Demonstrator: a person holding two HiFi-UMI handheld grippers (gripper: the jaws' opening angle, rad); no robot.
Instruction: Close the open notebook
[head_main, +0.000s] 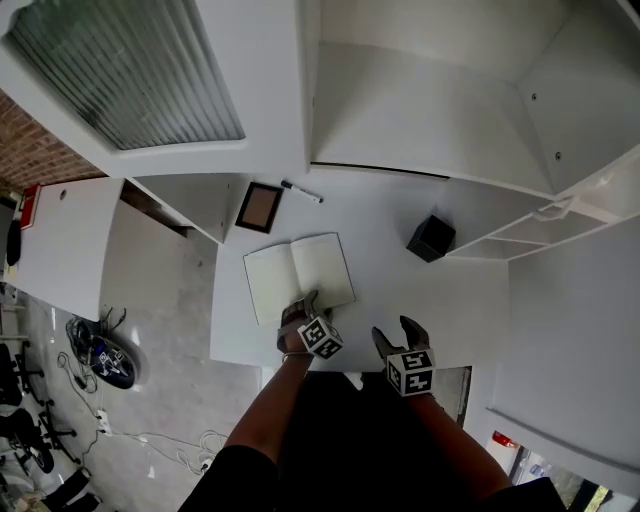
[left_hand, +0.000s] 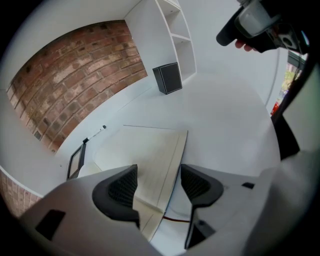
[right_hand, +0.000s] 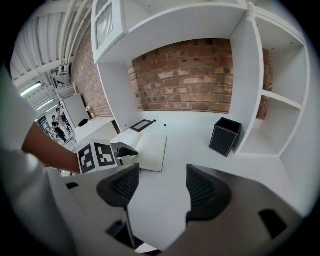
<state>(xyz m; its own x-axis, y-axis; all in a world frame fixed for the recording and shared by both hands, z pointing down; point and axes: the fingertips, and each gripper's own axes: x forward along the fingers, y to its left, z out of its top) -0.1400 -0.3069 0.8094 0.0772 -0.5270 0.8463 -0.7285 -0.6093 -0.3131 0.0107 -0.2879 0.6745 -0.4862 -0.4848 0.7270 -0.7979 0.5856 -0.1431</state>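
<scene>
Looks like the get-a-hold-of-the-page stage, with nothing flipped over yet. Starting closest in, at the front edge of the counter (head_main: 400, 290): got the right tool (head_main: 397, 335) hovering over bare surface, jaws spread wide, gripping nothing. Just to its left, also by the front edge, got the left tool (left_hand: 157, 177) with jaws apart too, straddling the near edge of the right-hand leaf of the notebook (head_main: 300, 275). Not pinched on it, going by the left gripper view, though hard to rule out the left jaw brushing the paper. Seems to show that leaf lifted a touch, with a thin red strand (left_hand: 177, 220) peeking out underneath, maybe a ribbon marker. As for the notebook itself: lying spread open, plain-looking leaves up, toward the front-left part of the counter, slightly askew. Next up, probably: squeeze the left tool onto that leaf's edge, then swing it up and over the spine to land flat on the other half, keeping the right tool ready to pin things against sliding. Further back, middle-right: a small black box (head_main: 431, 238), well apart from the notebook. Toward the back-left: a dark picture frame (head_main: 260, 207) lying flat, with a pen (head_main: 302, 191) just beside it.
</scene>
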